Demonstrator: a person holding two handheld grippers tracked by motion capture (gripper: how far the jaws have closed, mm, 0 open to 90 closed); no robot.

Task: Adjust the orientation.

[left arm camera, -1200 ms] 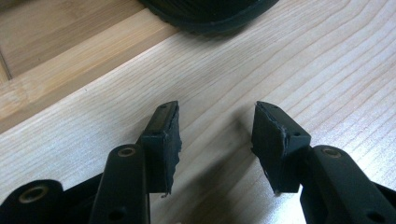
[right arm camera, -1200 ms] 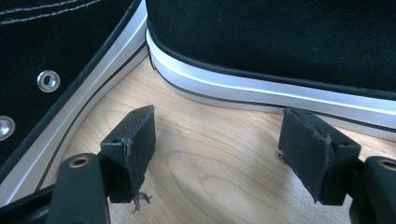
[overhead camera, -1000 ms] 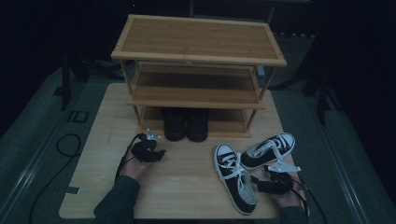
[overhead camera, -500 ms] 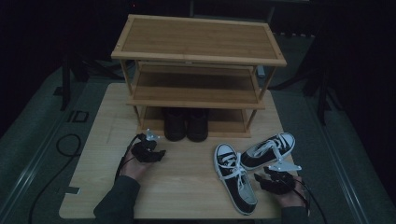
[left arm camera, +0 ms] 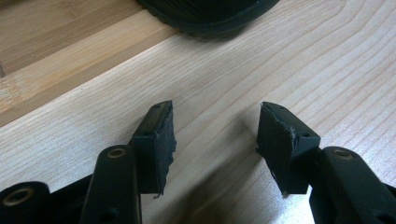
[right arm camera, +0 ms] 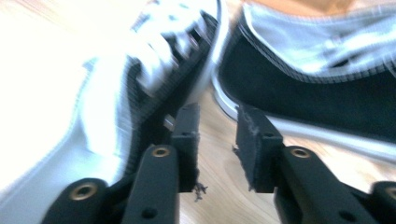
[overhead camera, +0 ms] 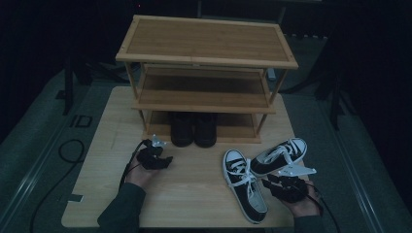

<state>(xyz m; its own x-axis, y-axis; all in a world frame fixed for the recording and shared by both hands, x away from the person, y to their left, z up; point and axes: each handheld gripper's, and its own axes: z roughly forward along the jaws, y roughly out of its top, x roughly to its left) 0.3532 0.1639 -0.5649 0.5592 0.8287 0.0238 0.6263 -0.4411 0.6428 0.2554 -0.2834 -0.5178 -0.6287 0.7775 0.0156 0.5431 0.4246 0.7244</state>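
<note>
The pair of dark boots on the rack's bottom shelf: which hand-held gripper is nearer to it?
Left. The left hand-held gripper sits just in front of the dark boots, open over bare wood. The right hand-held gripper is farther off, by the two sneakers.

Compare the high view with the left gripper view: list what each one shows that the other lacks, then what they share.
High view alone: the three-tier bamboo shoe rack, two black-and-white canvas sneakers on the wooden table, and the right hand-held gripper beside them.

Left gripper view alone: the left hand-held gripper's worn pads up close, standing apart with bare wood between them.

Shared: that left hand-held gripper, the table, and the black shoes on the bottom shelf, one ribbed sole edge close up.
</note>
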